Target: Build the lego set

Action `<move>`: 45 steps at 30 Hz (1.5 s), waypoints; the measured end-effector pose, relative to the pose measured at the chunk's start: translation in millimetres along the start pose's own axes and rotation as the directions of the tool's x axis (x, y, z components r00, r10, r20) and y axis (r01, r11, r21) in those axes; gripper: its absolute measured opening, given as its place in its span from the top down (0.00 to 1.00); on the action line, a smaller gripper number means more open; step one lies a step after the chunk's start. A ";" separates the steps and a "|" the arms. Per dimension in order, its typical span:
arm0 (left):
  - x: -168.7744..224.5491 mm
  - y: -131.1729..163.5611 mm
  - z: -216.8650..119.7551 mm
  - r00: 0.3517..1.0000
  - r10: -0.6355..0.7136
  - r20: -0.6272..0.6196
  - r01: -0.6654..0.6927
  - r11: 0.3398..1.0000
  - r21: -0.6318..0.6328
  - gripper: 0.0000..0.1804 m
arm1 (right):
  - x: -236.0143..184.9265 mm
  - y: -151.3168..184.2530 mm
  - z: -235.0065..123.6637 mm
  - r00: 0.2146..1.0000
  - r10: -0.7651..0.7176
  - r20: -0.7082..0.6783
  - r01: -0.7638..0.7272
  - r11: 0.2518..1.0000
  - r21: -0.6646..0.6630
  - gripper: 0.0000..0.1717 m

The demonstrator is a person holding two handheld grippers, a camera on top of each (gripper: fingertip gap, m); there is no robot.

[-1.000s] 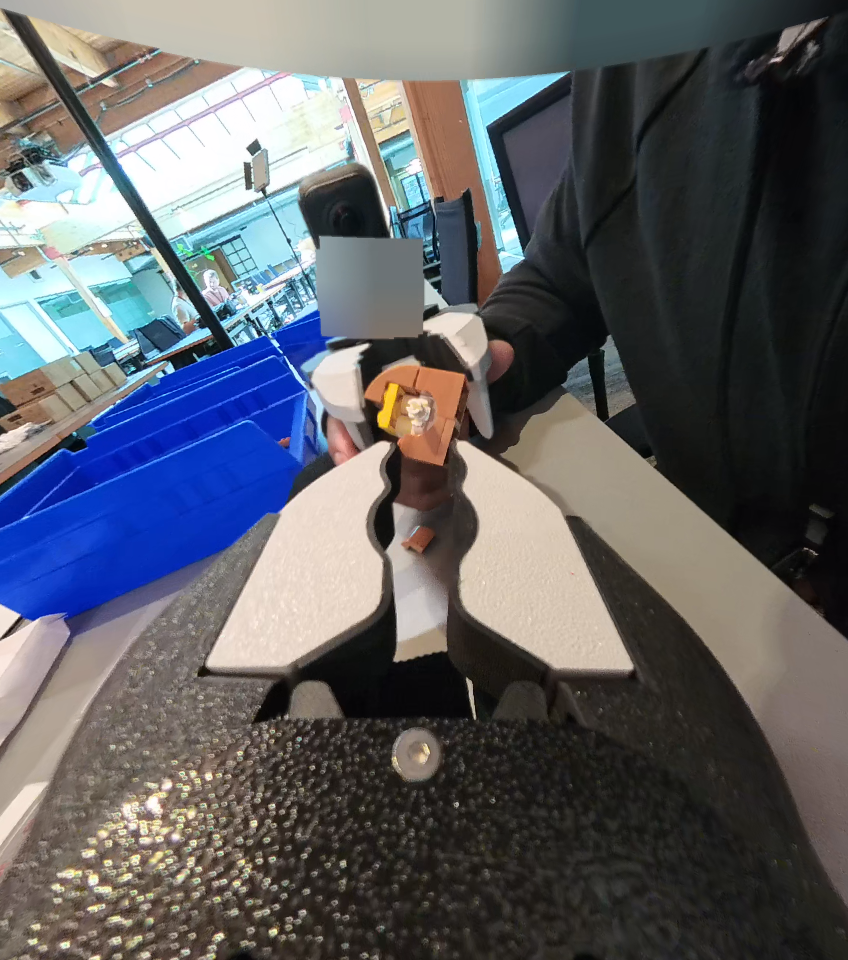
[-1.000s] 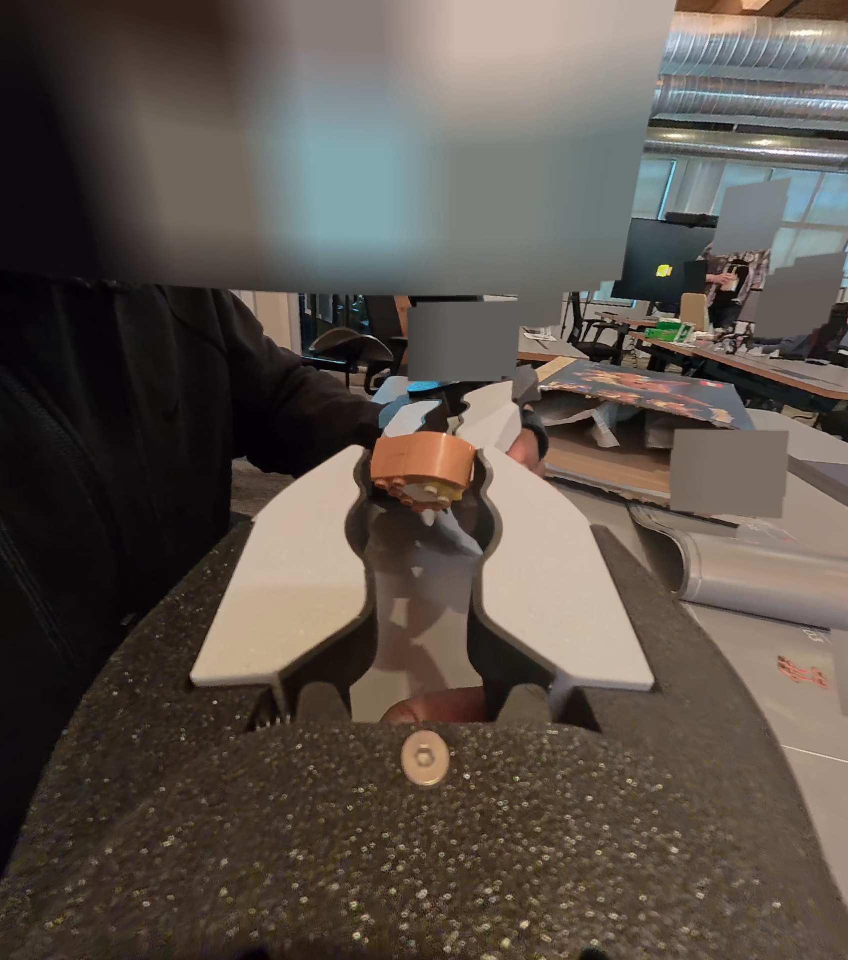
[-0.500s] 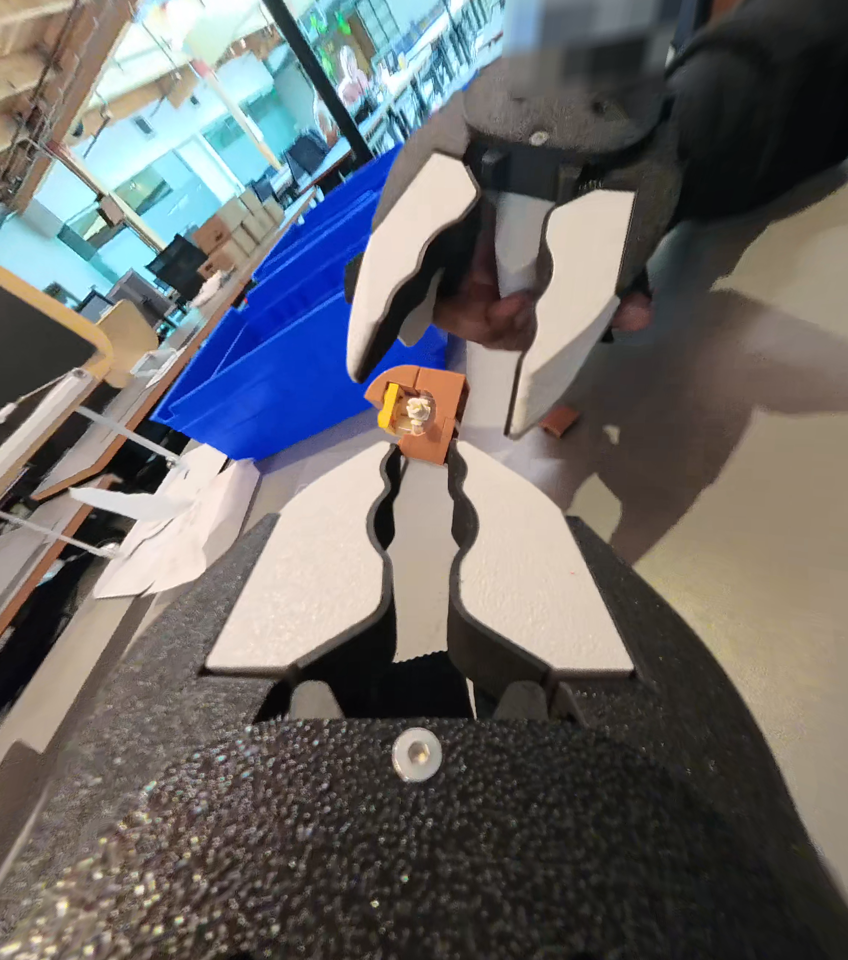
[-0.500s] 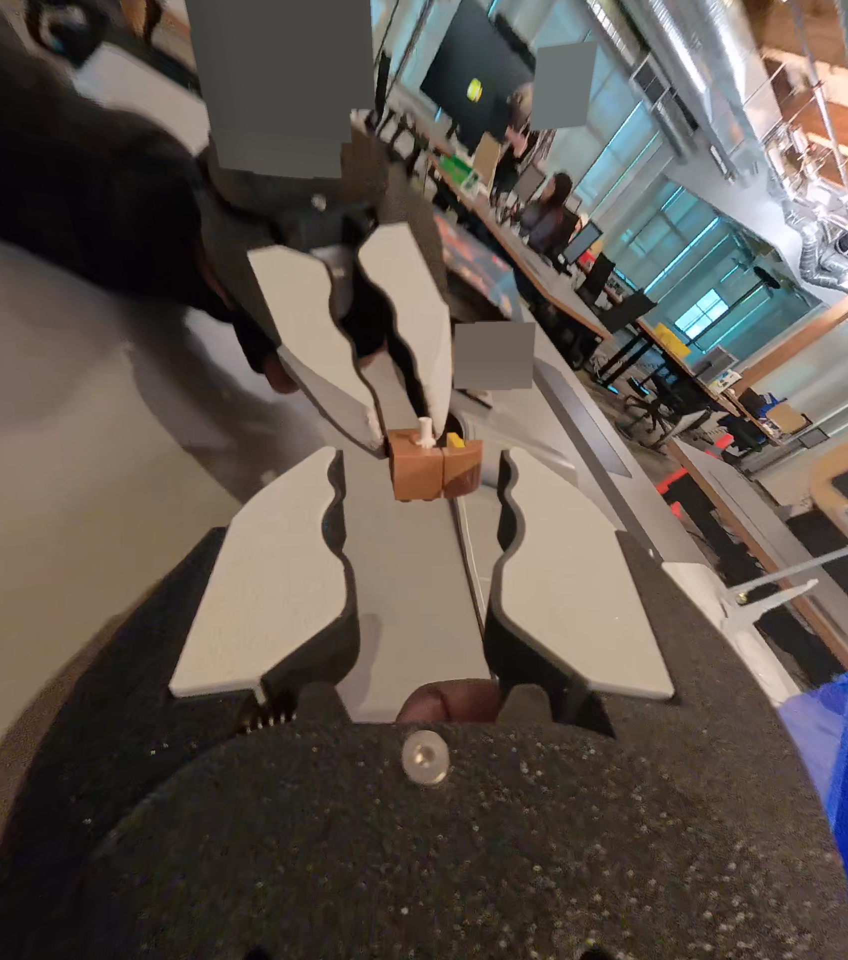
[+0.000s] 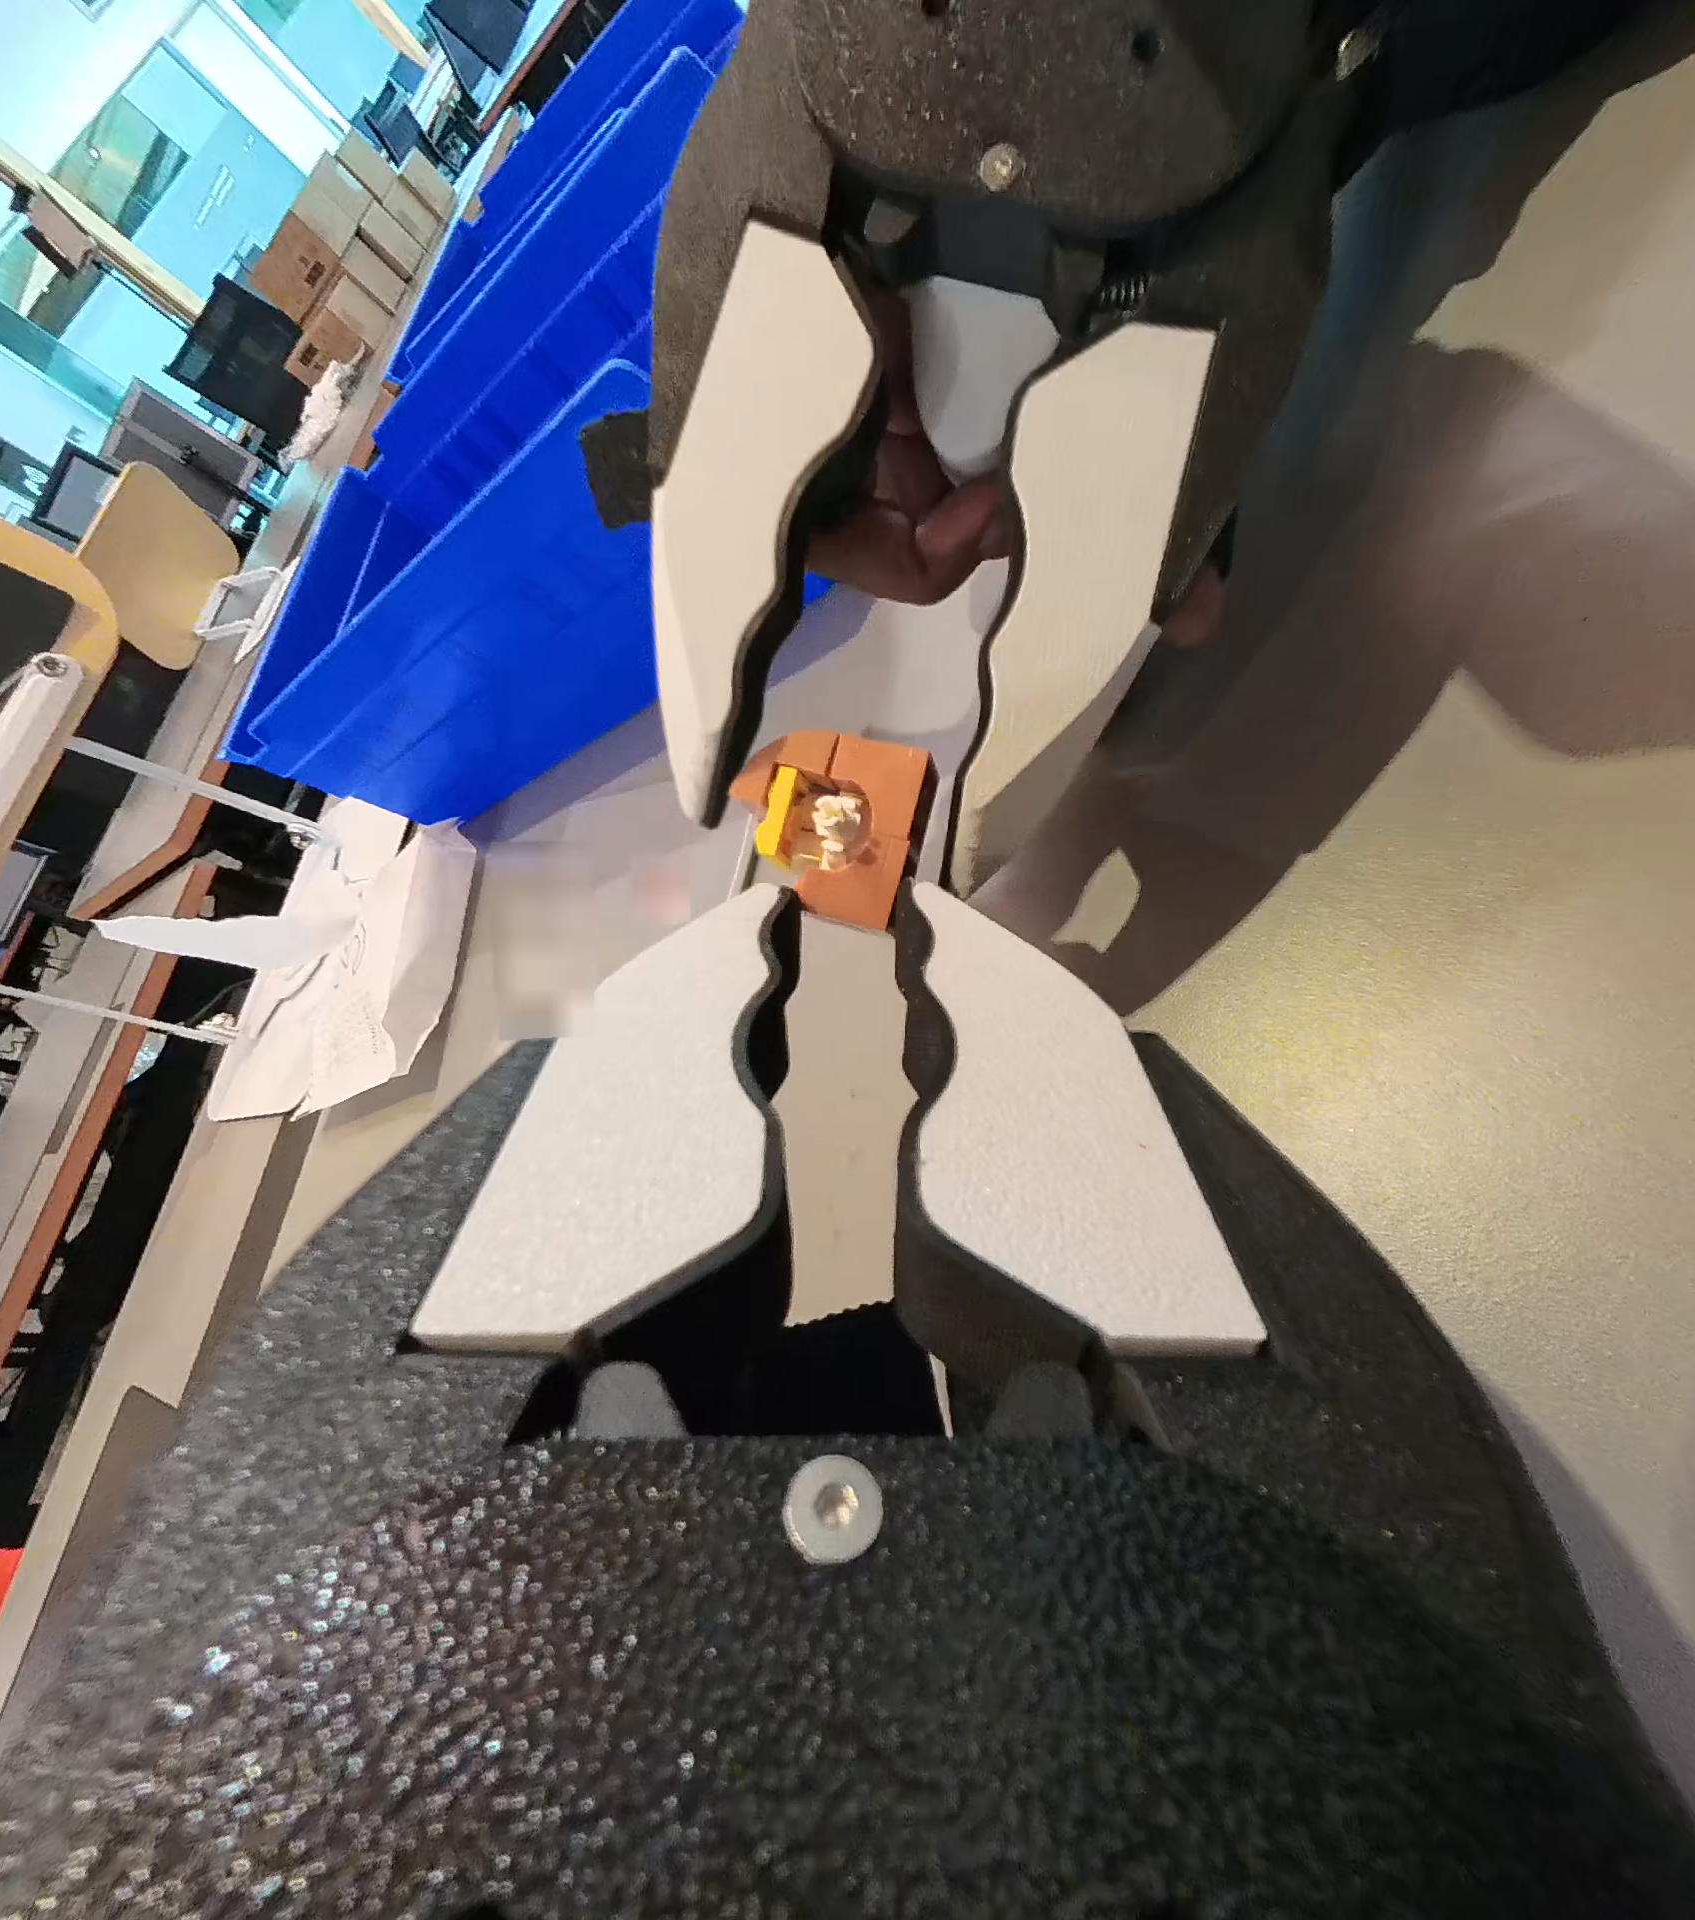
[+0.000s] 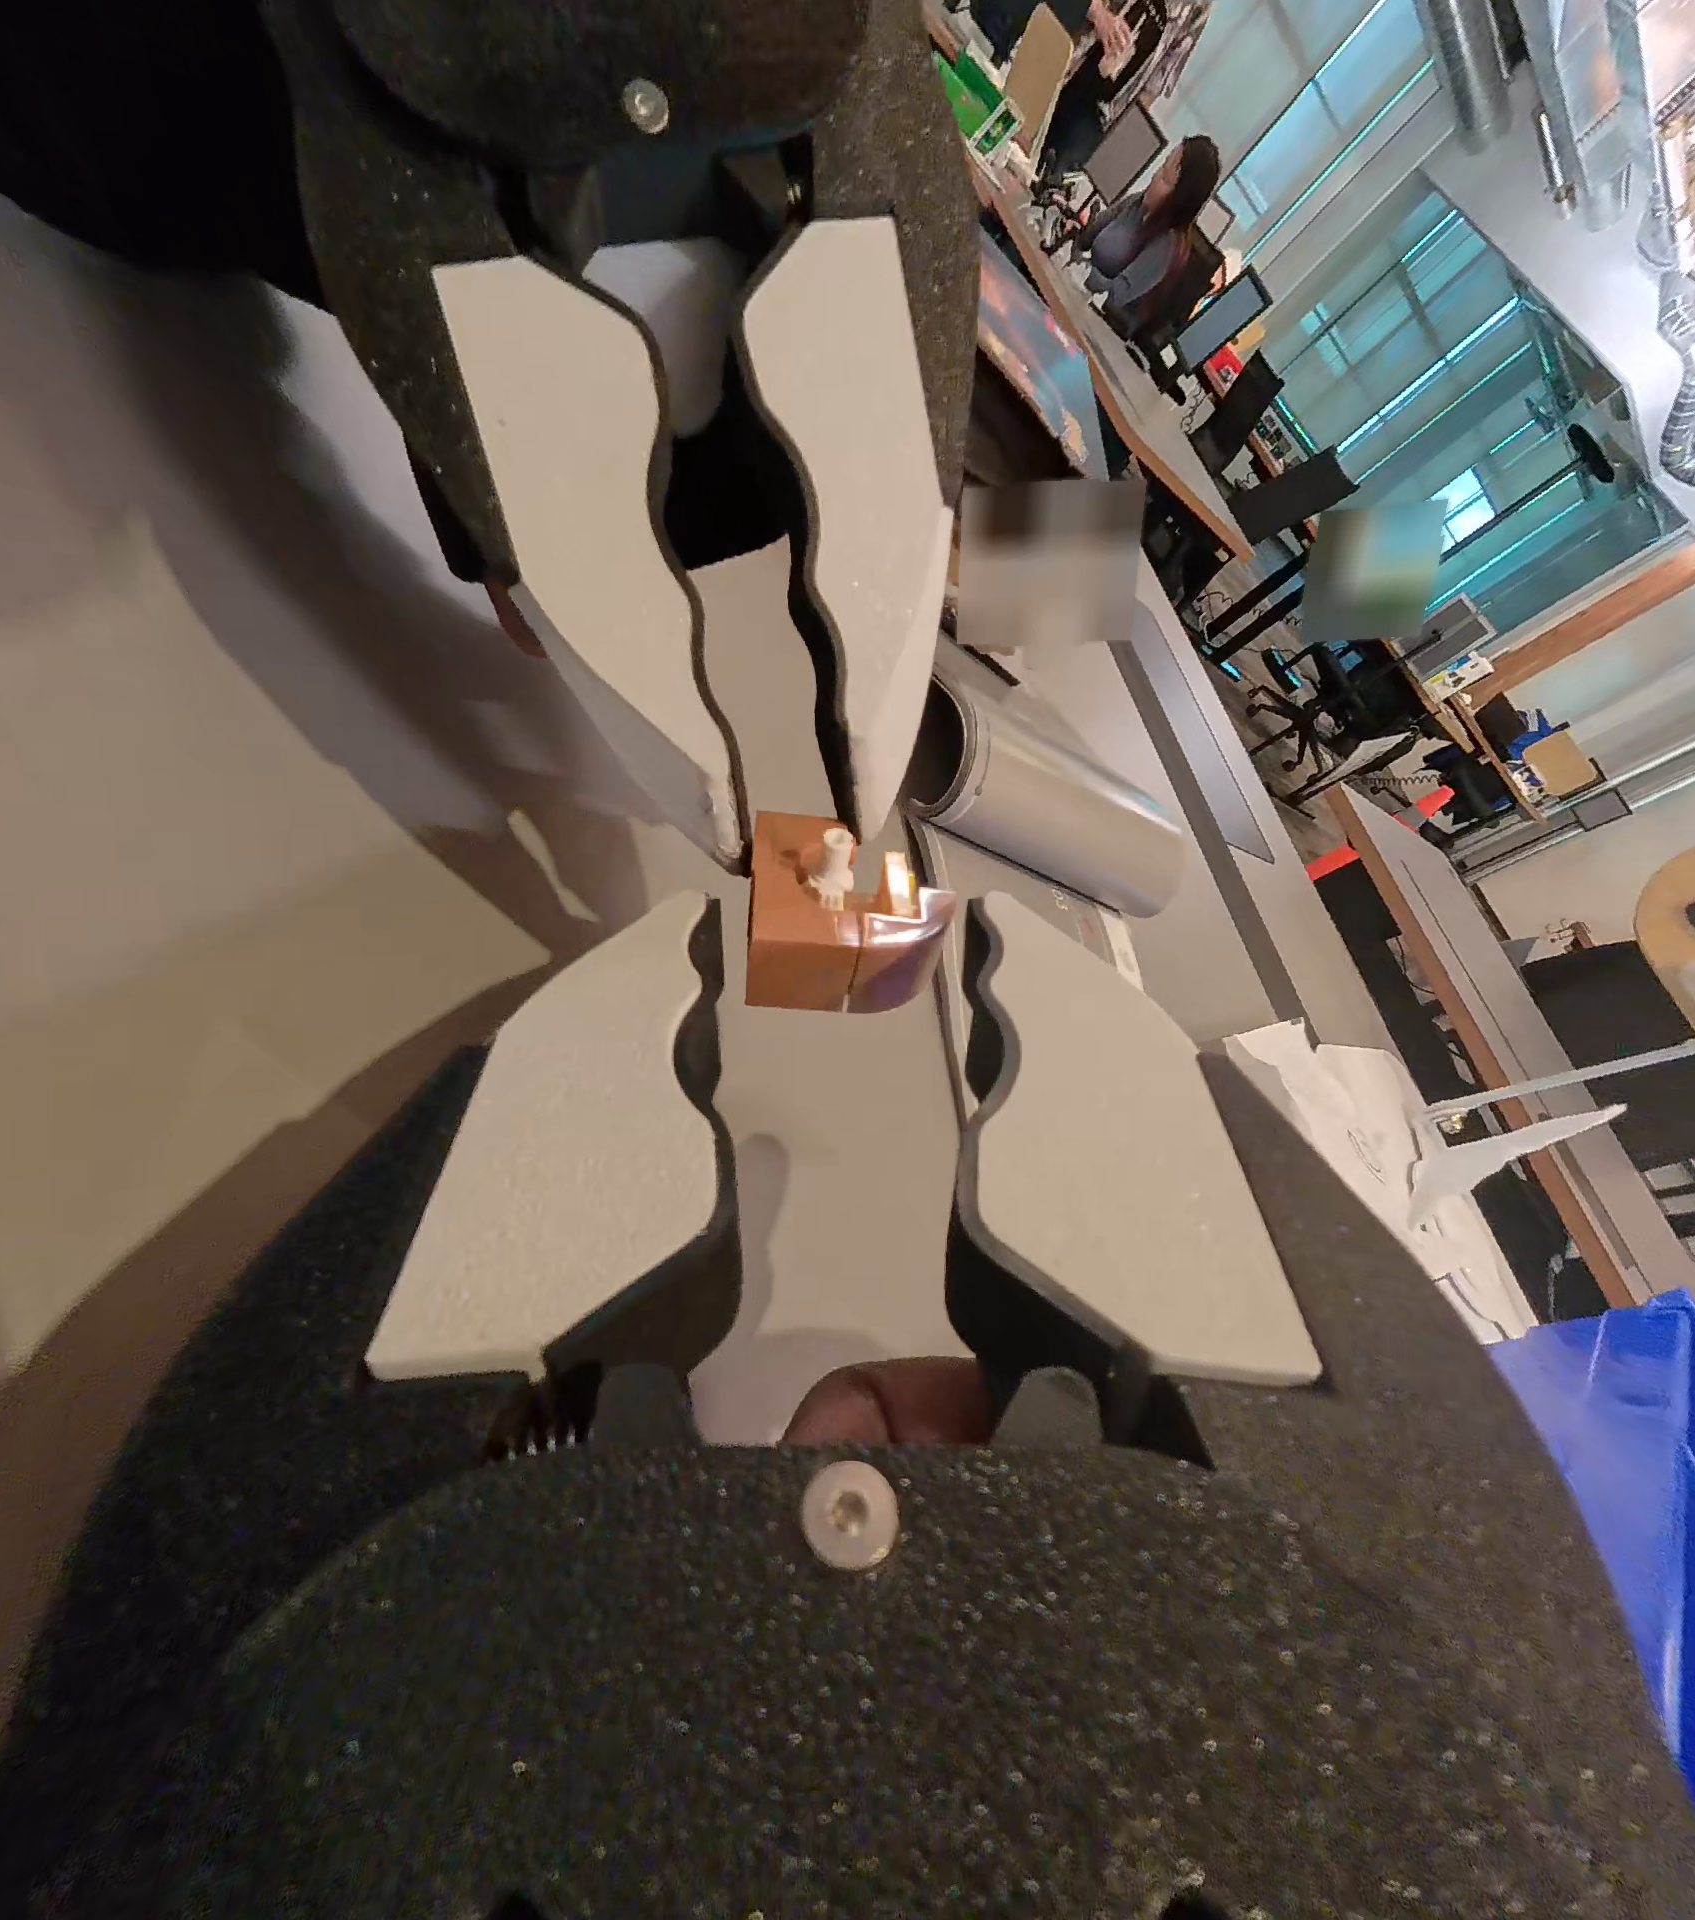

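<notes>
**Brown brick block pinched by one gripper, flanked by the other**

The left gripper (image 5: 843, 894) pinches a small brown plastic brick block (image 5: 848, 821) with yellow and white pieces. The right gripper (image 6: 838, 914) stands spread around that block, pads apart from it, above the pale table (image 5: 1549, 935).

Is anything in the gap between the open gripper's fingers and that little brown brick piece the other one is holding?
Nothing visible. The right gripper stands open around the brown brick piece, gaps on both sides. Only the left gripper touches it, clamped on from the opposite end.
</notes>
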State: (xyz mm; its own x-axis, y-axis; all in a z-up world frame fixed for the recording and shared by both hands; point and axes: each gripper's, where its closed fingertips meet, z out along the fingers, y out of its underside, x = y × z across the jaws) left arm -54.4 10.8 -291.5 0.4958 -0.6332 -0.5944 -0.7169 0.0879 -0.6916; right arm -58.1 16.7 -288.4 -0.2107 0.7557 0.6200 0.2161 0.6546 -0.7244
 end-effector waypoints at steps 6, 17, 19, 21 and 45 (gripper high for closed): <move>3.0 -1.7 1.3 1.000 -0.002 -0.016 0.002 1.000 -0.006 0.91 | -1.2 1.8 2.7 1.000 0.005 -0.011 -0.005 1.000 -0.009 0.77; 5.5 -2.6 0.8 0.999 -0.027 -0.039 0.027 1.000 -0.002 0.91 | -4.0 1.2 3.9 0.998 0.060 0.016 -0.060 0.998 0.006 0.78; 6.5 -2.7 1.0 0.999 -0.031 -0.044 0.031 1.000 0.001 0.91 | -5.4 1.4 4.0 0.998 0.060 0.026 -0.060 0.998 0.005 0.78; 6.5 -2.3 1.5 0.998 -0.034 -0.043 0.034 0.999 0.002 0.91 | -5.4 2.0 4.2 0.998 0.055 0.022 -0.055 0.998 0.002 0.79; -9.8 -10.4 -3.6 0.987 -0.160 0.010 0.158 0.981 0.115 0.91 | 12.0 -2.4 -1.1 0.994 0.090 -0.057 -0.088 0.995 0.037 0.79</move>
State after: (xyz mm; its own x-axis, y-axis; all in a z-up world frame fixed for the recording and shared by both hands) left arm -53.6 13.3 -277.0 0.6093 -0.6312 -0.4799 -0.5683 0.0745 -0.8194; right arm -60.1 24.2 -278.9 -0.1355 0.8112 0.5688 0.1981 0.5847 -0.7867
